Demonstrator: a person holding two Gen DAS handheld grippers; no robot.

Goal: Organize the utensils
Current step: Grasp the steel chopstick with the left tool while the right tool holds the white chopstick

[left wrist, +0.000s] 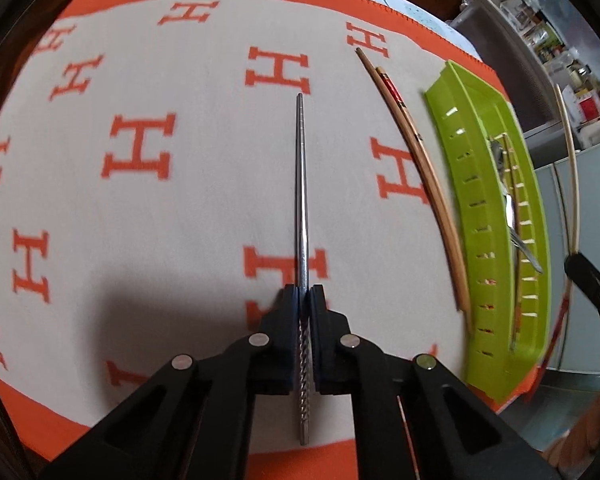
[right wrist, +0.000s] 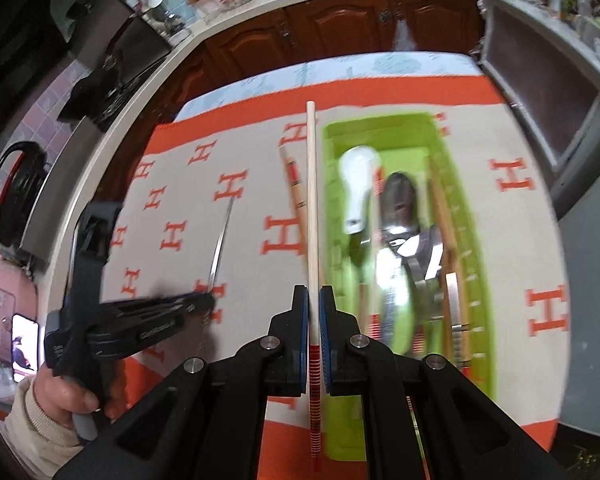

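Left gripper (left wrist: 304, 292) pinches the metal chopstick (left wrist: 302, 184); right gripper (right wrist: 313, 296) pinches the pale chopstick (right wrist: 311, 200). Both probably belong in the green tray (right wrist: 476, 240): align each lengthwise, lower it, then let go.

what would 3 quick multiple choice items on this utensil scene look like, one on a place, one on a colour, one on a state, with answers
1. Where do the two wooden chopsticks that no gripper holds lie?
A. on the cloth beside the tray
B. inside the tray
C. on the kitchen counter

2. What colour is the slotted tray?
A. orange
B. lime green
C. white

3. What is the left gripper doing?
A. open above the cloth
B. shut on a white spoon
C. shut on a metal chopstick

Answers:
1. A: they rest on the H-patterned cloth, just left of the tray's wall.
2. B: its walls and floor are lime green in both views.
3. C: the metal chopstick runs between its closed fingers.
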